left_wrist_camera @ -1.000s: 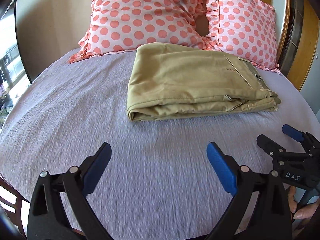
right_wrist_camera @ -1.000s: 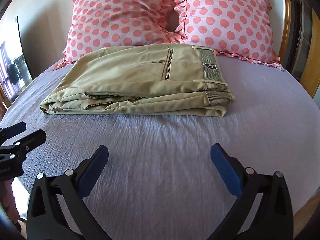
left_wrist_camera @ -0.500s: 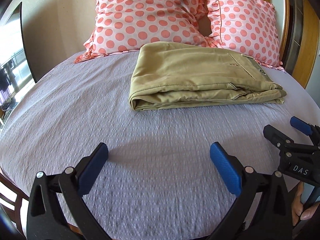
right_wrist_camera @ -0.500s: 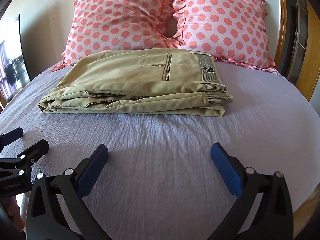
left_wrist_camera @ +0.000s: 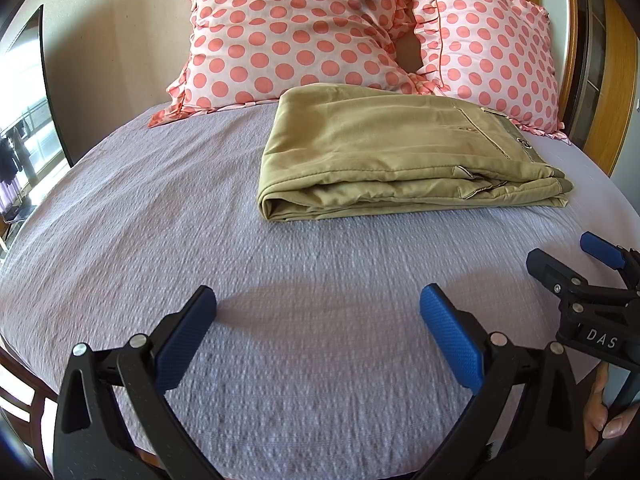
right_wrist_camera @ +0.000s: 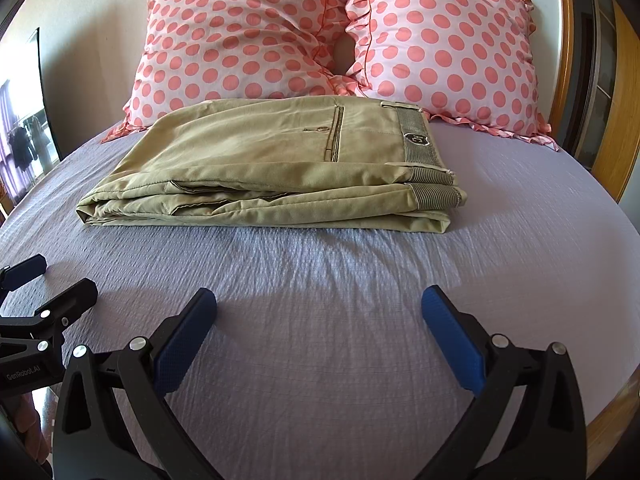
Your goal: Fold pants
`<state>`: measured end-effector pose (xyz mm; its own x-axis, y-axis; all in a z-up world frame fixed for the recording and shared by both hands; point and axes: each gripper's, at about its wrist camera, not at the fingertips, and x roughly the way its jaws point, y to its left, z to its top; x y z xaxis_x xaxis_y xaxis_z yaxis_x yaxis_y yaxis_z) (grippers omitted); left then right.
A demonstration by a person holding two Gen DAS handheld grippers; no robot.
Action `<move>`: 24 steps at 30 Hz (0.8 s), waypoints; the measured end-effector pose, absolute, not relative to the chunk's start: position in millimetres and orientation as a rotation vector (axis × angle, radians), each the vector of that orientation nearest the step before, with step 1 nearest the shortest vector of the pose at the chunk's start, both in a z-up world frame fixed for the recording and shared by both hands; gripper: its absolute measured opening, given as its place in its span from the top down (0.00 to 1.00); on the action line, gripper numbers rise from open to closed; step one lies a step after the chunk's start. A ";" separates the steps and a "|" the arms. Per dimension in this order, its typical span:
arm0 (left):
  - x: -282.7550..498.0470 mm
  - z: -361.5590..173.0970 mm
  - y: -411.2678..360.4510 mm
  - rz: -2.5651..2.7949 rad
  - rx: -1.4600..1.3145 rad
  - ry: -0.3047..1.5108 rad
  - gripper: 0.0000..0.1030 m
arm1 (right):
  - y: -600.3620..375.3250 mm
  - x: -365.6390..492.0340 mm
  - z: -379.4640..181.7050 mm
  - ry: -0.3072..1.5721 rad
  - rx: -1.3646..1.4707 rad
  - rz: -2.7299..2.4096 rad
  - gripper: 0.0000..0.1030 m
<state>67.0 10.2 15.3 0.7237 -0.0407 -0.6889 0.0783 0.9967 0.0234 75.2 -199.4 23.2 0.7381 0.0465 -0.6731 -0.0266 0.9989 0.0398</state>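
Two polka-dot pillows (right_wrist_camera: 336, 36) lean at the head of a lilac bedspread (right_wrist_camera: 340, 320); wooden headboard (right_wrist_camera: 624, 120) behind.

Bare bedspread (right_wrist_camera: 320, 280) lies before the folded pants (right_wrist_camera: 272, 168); pillows (right_wrist_camera: 248, 32) block behind

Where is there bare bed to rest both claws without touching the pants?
Bare sheet lies between the folded pants and the near bed edge, under the left claw and right claw, both open. More bare sheet runs left of the pants in the left view. It is crowded behind, where two pillows border the pants.
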 end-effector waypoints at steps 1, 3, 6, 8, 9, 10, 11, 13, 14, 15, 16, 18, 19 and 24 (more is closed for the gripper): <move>67.0 15.3 10.3 -0.066 0.052 0.759 0.02 | -199.3 75.1 23.2 0.739 0.028 0.040 0.01; 67.0 15.3 10.3 -0.066 0.052 0.759 0.02 | -199.3 75.1 23.2 0.739 0.028 0.040 0.01; 67.0 15.3 10.2 -0.066 0.052 0.759 0.02 | -199.4 75.2 23.3 0.739 0.028 0.040 0.01; 67.0 15.2 10.2 -0.066 0.052 0.759 0.02 | -199.4 75.2 23.3 0.739 0.028 0.040 0.01; 66.9 15.2 10.1 -0.066 0.052 0.759 0.02 | -199.4 75.2 23.3 0.739 0.028 0.040 0.01; 67.0 15.3 10.1 -0.066 0.052 0.759 0.02 | -199.4 75.2 23.3 0.739 0.028 0.040 0.01; 67.0 15.3 10.1 -0.066 0.052 0.759 0.02 | -199.4 75.1 23.2 0.739 0.028 0.040 0.01; 67.0 15.4 10.0 -0.066 0.052 0.759 0.02 | -199.5 75.2 23.3 0.739 0.028 0.040 0.01; 67.0 15.5 9.9 -0.066 0.052 0.759 0.02 | -199.5 75.2 23.3 0.740 0.028 0.040 0.01; 67.0 15.7 9.9 -0.066 0.052 0.759 0.02 | -199.5 75.2 23.3 0.740 0.028 0.040 0.01; 67.0 15.7 9.9 -0.065 0.052 0.759 0.02 | -199.4 75.2 23.3 0.740 0.028 0.040 0.01; 67.0 15.8 9.7 -0.065 0.052 0.759 0.02 | -199.4 75.2 23.3 0.739 0.028 0.040 0.01; 67.0 16.0 9.6 -0.065 0.052 0.761 0.02 | -199.4 75.1 23.3 0.739 0.028 0.040 0.01; 66.7 15.9 9.0 -0.065 0.052 0.766 0.02 | -199.5 75.2 23.4 0.740 0.028 0.040 0.01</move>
